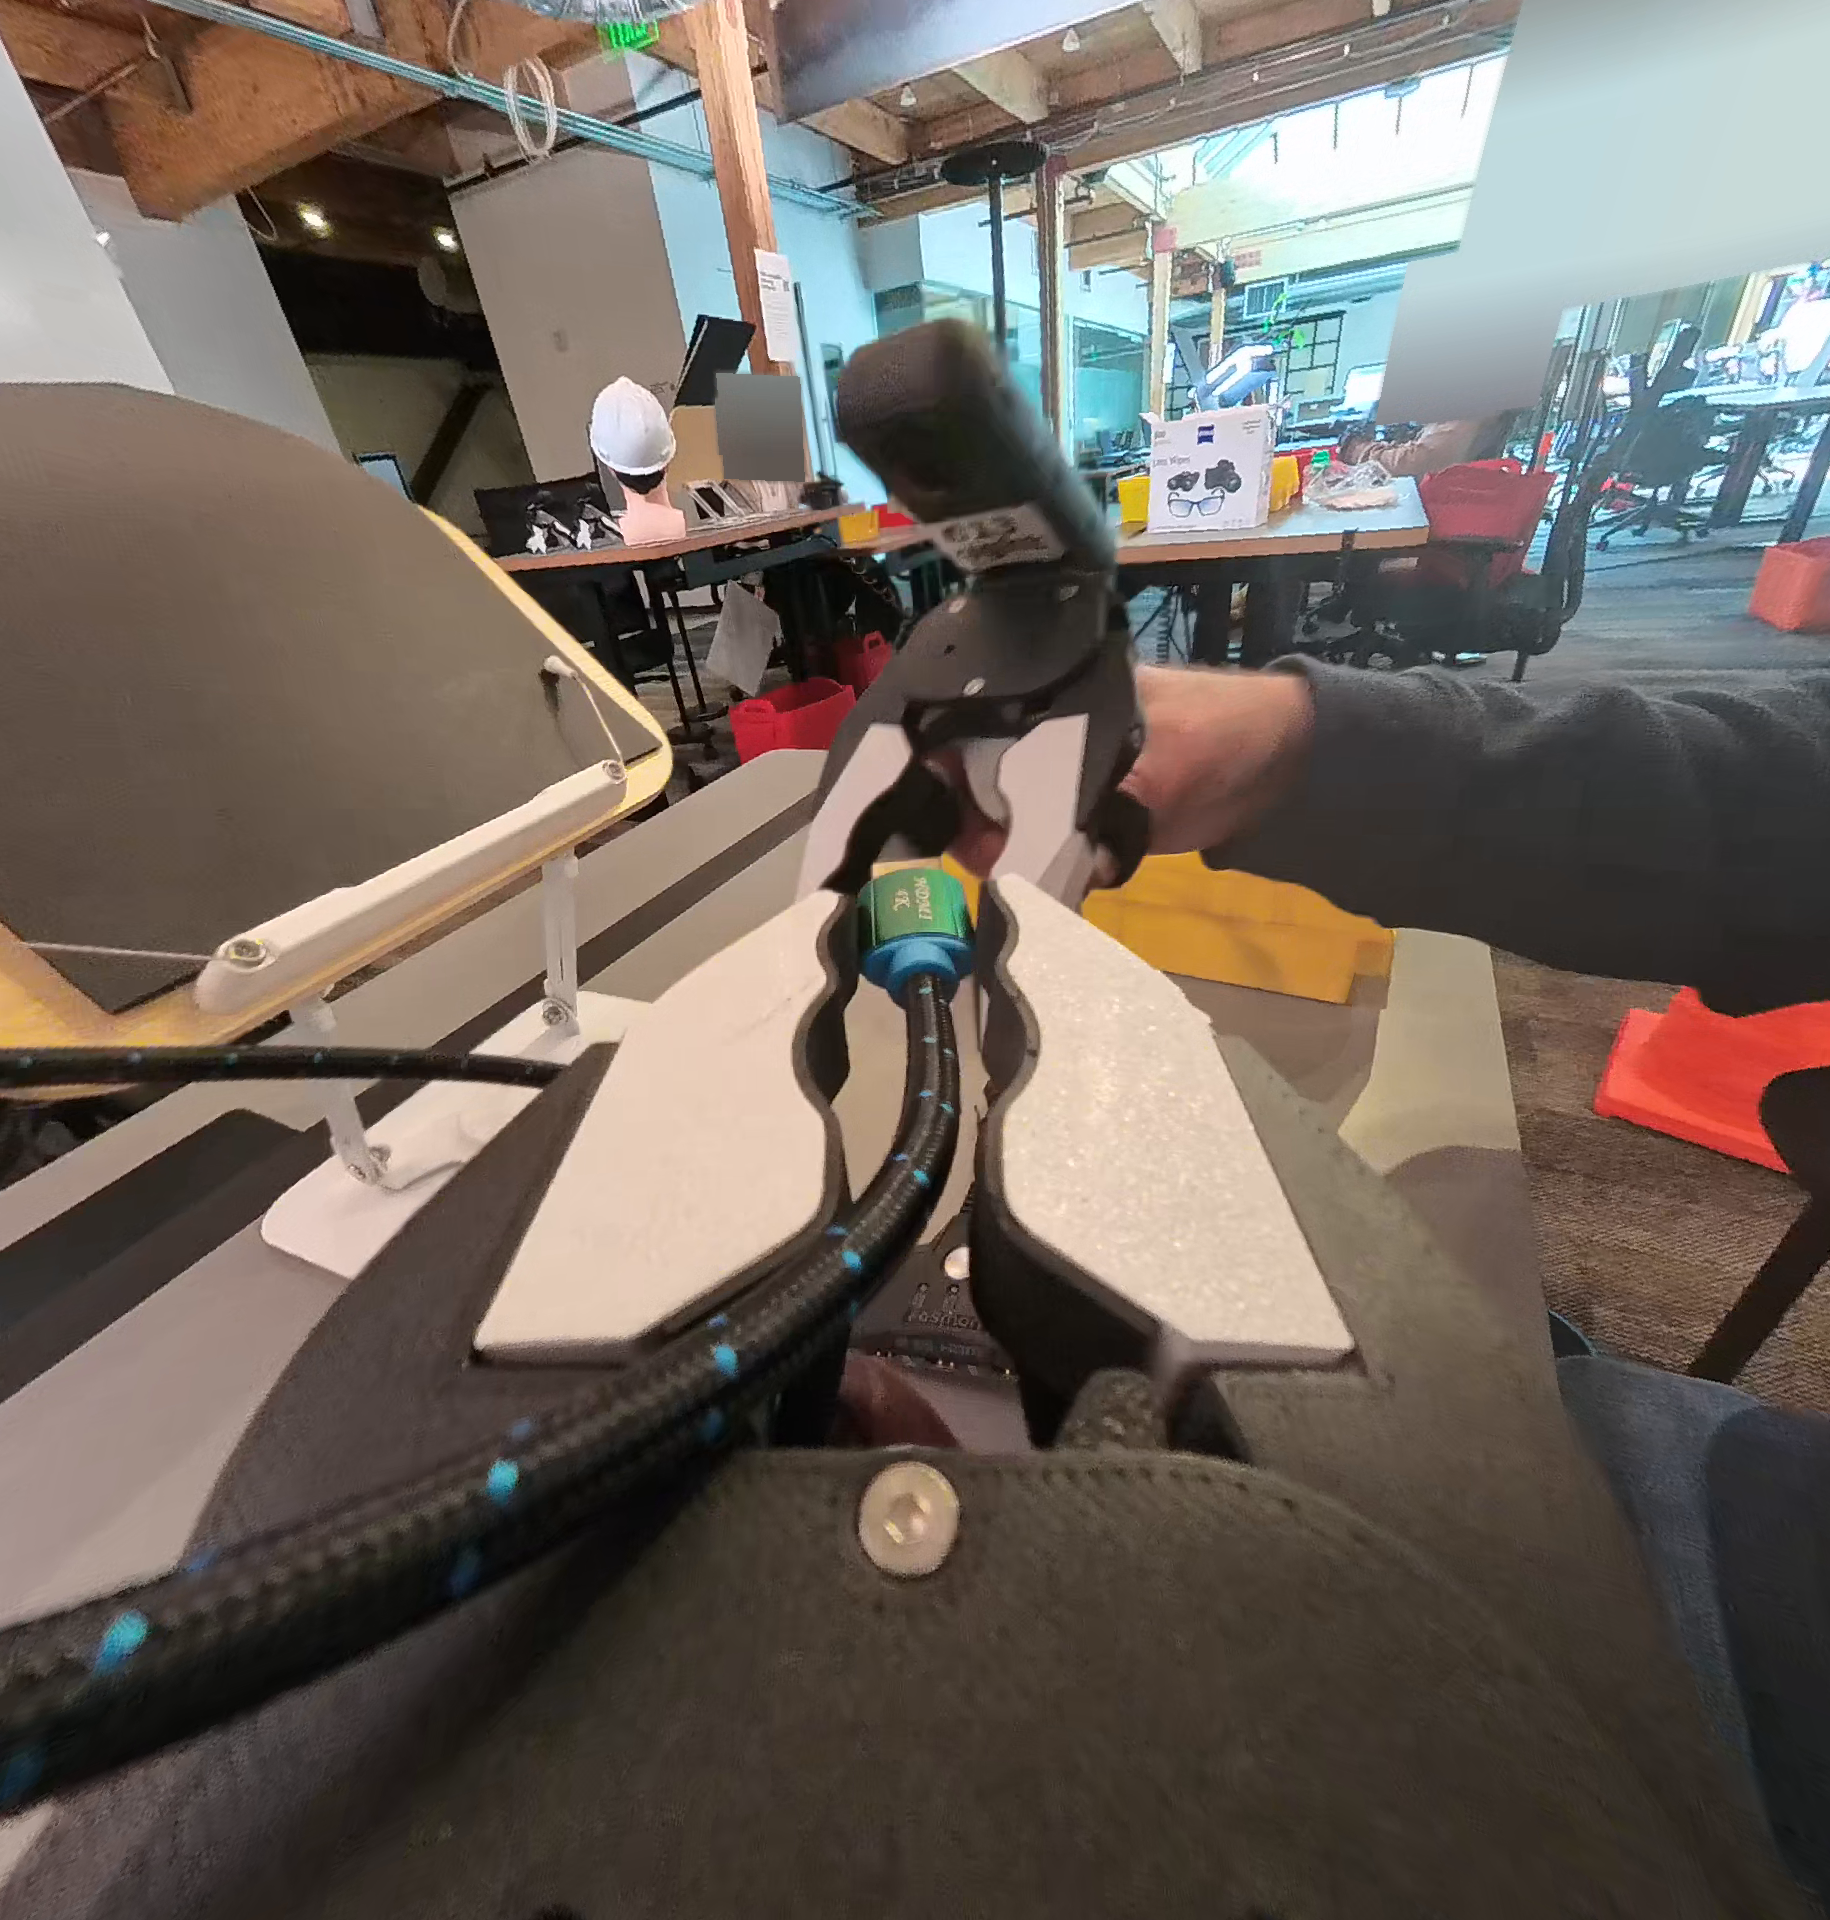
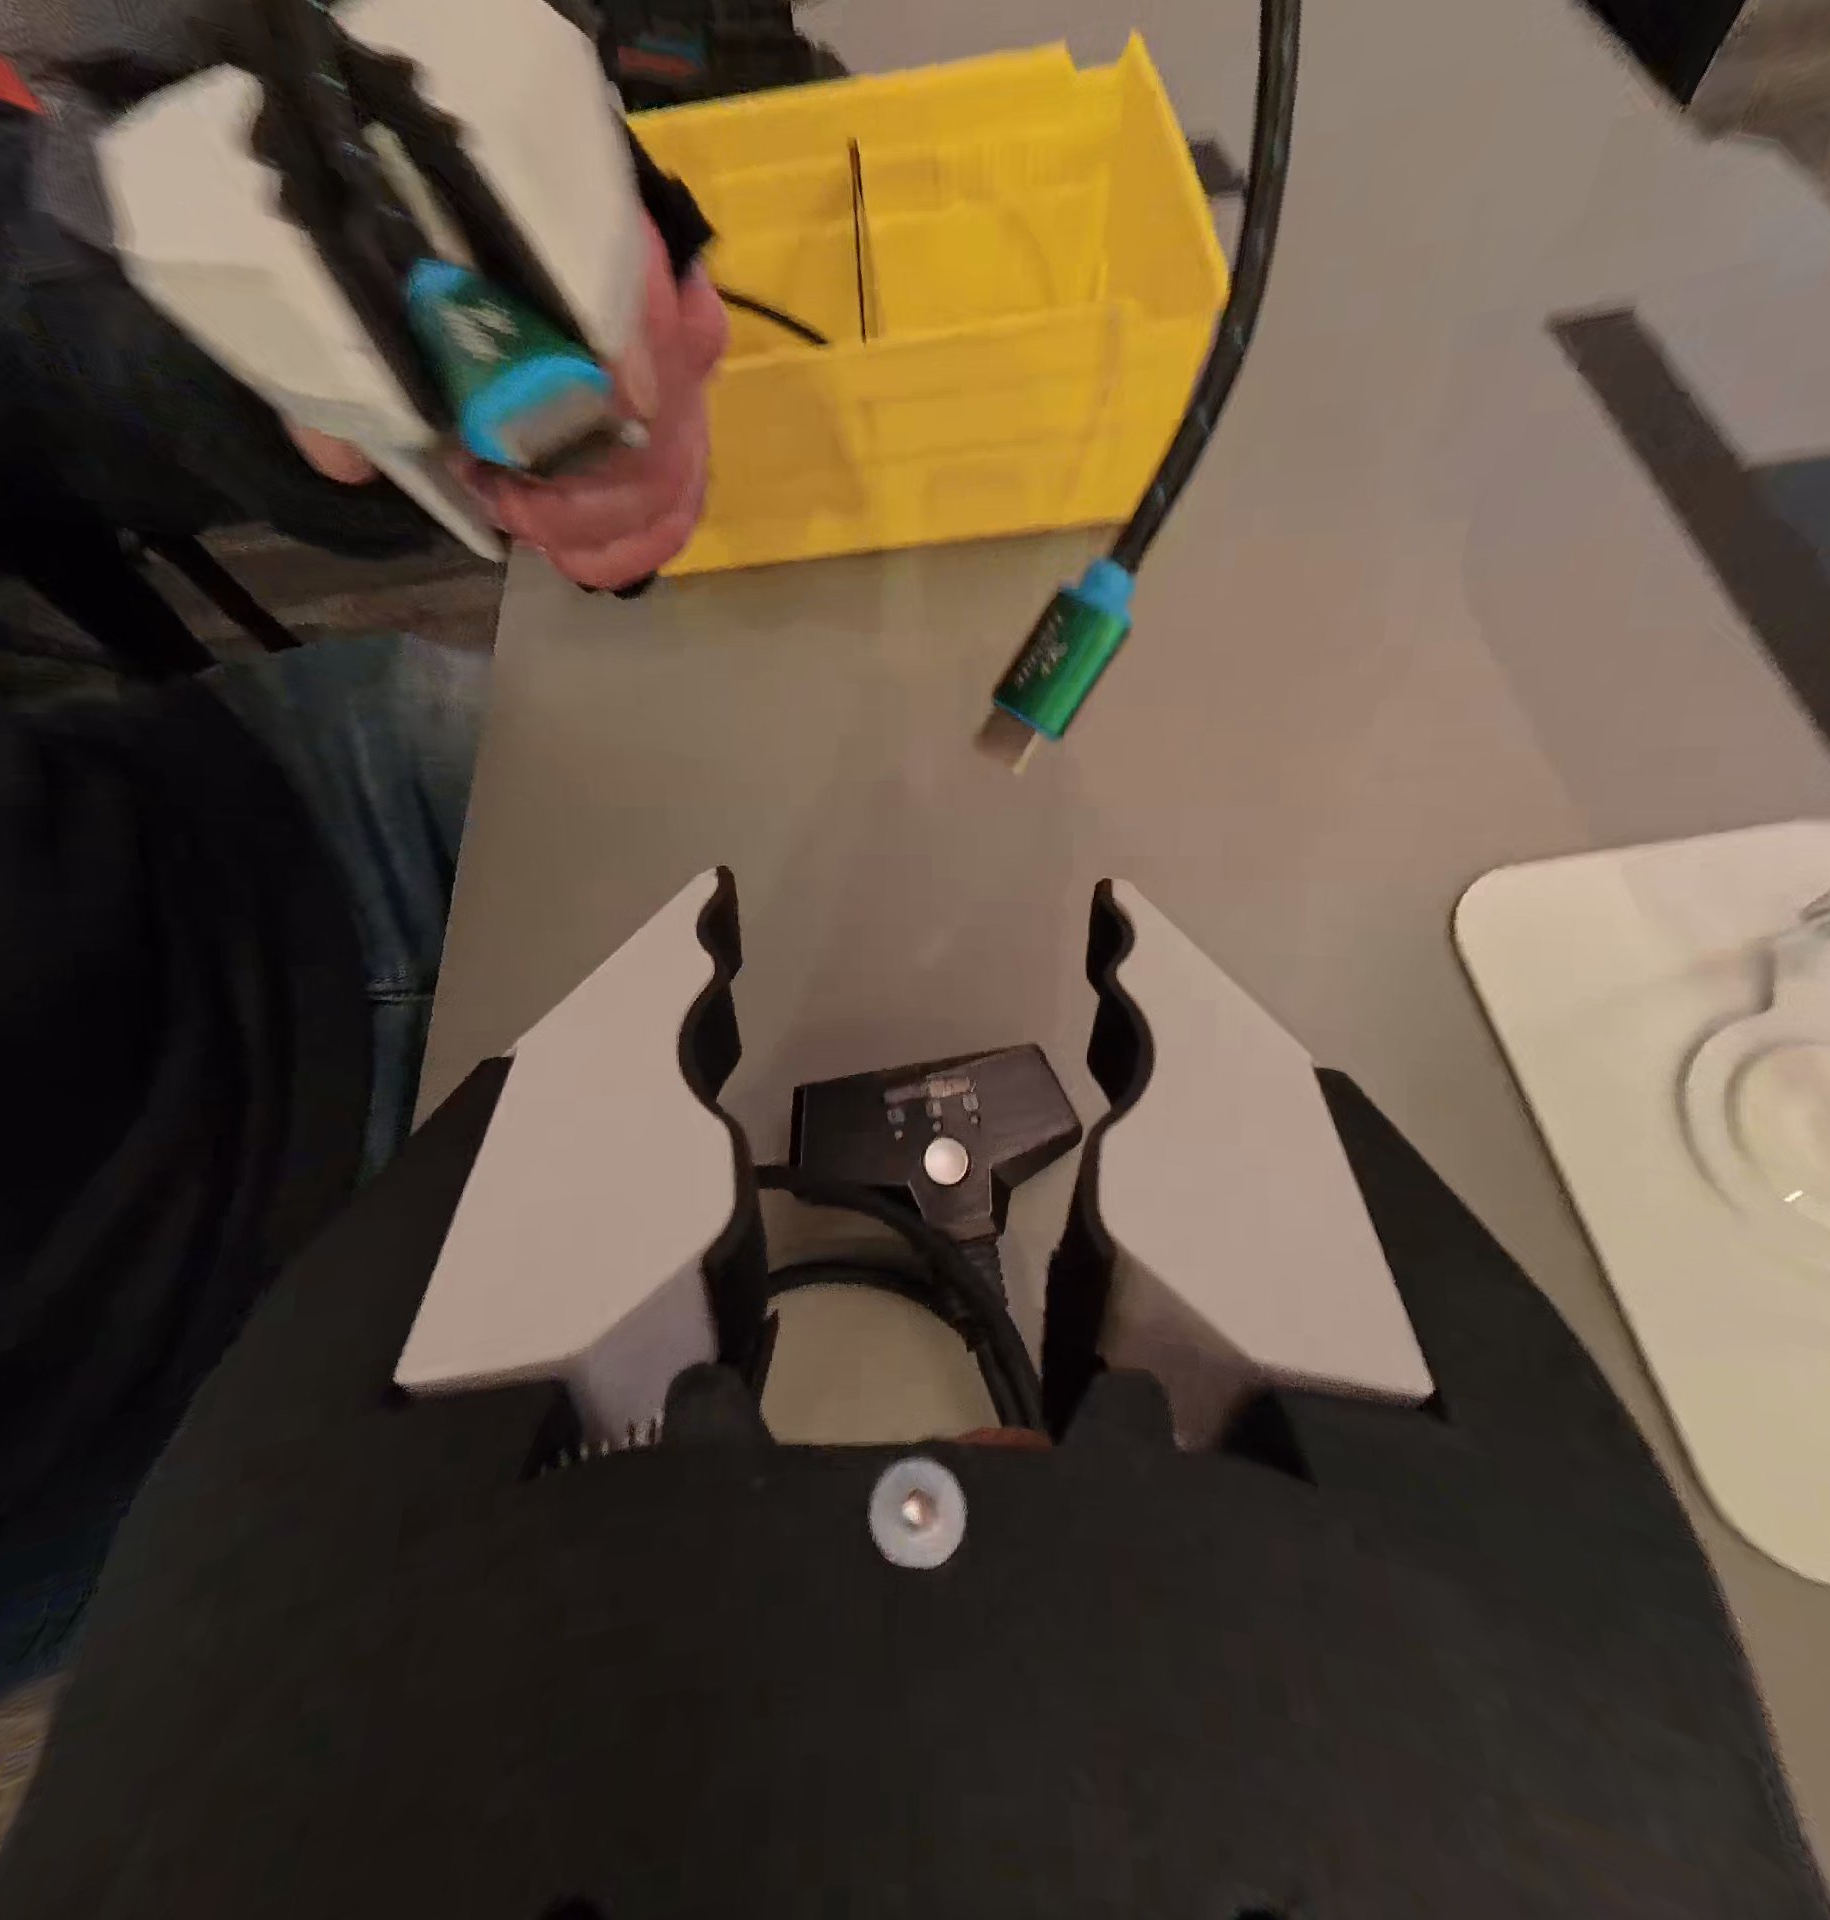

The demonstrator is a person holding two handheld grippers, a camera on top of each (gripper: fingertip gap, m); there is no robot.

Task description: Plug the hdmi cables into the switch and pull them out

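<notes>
My left gripper (image 1: 916,906) is shut on a green HDMI plug with a blue collar (image 1: 906,920); its black braided cable (image 1: 890,1174) runs down to the left. In the right wrist view this gripper (image 2: 537,416) and its plug (image 2: 495,364) hang in the air at upper left. My right gripper (image 2: 911,894) is open and empty. It hovers over the black HDMI switch (image 2: 937,1127), which lies on the grey table (image 2: 890,810) between the fingers. A second green plug (image 2: 1062,665) lies loose on the table beyond it. The right gripper also shows in the left wrist view (image 1: 978,769).
A yellow bin (image 2: 952,312) stands at the table's far edge, behind the loose plug. A white base plate (image 2: 1638,1195) lies at the right and carries a tilted board on a stand (image 1: 267,675). A person's sleeve (image 1: 1565,810) reaches in from the right. Some 9 cm of space lies between my two pairs of fingers.
</notes>
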